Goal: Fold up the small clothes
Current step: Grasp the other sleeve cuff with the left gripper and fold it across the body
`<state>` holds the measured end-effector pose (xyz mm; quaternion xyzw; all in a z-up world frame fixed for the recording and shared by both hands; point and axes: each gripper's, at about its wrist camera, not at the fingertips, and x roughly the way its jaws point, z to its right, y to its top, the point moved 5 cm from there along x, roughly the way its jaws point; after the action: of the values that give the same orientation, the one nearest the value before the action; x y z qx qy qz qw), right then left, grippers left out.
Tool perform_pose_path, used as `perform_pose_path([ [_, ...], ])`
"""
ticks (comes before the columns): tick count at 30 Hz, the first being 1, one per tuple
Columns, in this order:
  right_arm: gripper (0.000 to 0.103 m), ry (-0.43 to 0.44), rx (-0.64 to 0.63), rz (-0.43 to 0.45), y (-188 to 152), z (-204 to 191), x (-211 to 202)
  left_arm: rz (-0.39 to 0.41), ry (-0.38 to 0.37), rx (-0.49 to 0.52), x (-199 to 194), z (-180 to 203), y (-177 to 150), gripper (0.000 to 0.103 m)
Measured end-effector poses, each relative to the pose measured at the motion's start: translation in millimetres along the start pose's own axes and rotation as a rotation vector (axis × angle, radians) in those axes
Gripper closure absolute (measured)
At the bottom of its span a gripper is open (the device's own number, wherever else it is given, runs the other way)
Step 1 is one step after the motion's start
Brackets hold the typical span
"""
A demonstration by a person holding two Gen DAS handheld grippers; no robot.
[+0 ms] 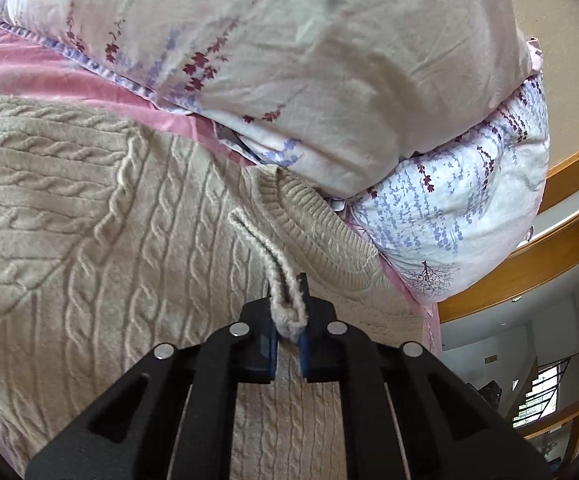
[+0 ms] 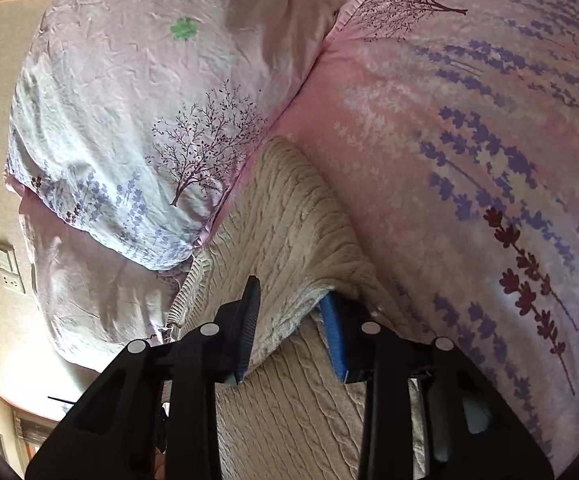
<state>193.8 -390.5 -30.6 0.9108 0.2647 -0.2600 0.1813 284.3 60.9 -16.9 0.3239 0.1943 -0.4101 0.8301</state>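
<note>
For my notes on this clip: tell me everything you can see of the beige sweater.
The sweater is a beige cable-knit, soft and thick-looking, with a ribbed hem or cuff. It lies spread, partly folded, on pink floral bedding, its far edge against a stack of pillows. The left gripper is shut on a raised knit seam or cord. The right gripper has a bunched fold between its fingers; whether the pads press it is unclear.

The cable-knit sweater point(image 1: 101, 216) runs out past the left wrist view's lower edge; in the right wrist view, its lifted fold hides the bedsheet point(image 2: 469, 152) beneath
</note>
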Motion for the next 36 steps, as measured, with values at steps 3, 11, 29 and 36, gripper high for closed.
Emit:
perform_pose_path([
  [3, 0.095, -0.013, -0.020, 0.021, -1.8, -1.5, 4.6, -0.030, 0.025, -0.003, 5.8, -8.7, -3.0, 0.095],
  [11, 0.095, -0.085, -0.086, 0.087, -10.1, -1.2, -6.9, -0.067, 0.068, 0.024, 13.7, -24.1, -10.1, 0.095],
  [29, 0.052, -0.290, -0.708, -0.032, -87.2, -129.4, 44.5, 0.121, 0.155, 0.068, -120.4, -75.6, 2.8, 0.034],
  [36, 0.049, -0.413, -0.947, -0.099, -138.3, -165.4, 115.8, 0.234, 0.295, -0.131, -198.3, -161.3, 13.9, 0.031],
])
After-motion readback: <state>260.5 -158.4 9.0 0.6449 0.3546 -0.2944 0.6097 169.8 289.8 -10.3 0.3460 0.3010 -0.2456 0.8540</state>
